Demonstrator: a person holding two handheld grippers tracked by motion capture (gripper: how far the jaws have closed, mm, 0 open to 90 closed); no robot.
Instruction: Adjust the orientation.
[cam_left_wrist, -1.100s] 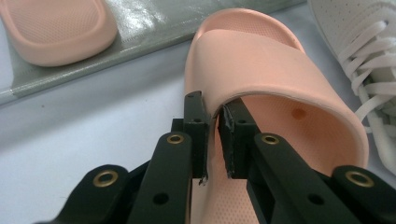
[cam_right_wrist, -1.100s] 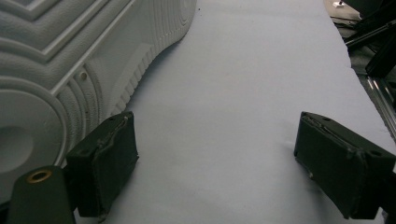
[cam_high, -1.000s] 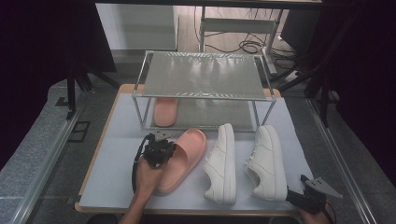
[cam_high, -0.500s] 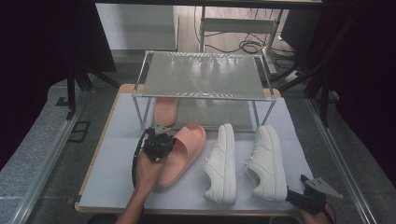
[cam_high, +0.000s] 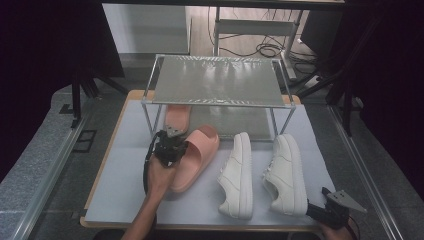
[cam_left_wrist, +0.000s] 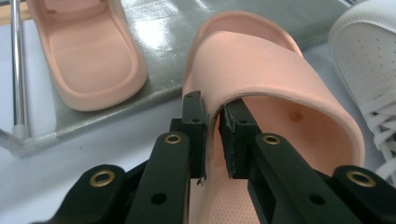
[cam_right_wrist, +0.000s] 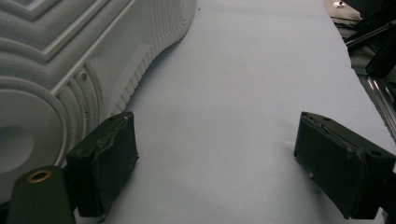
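While the rack (cam_high: 216, 87) stands over the bench (cam_high: 125, 150), my left gripper (cam_left_wrist: 212, 135) pinches the pink slide's (cam_high: 192, 155) strap edge; that thin grip could slip. My right gripper (cam_right_wrist: 224, 163) rests spread beside a sneaker (cam_high: 286, 172).

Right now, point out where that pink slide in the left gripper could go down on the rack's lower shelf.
The left gripper is shut on the pink slide. Free: the lower shelf right of the second slide. Crowded: the mat beside the white sneakers.
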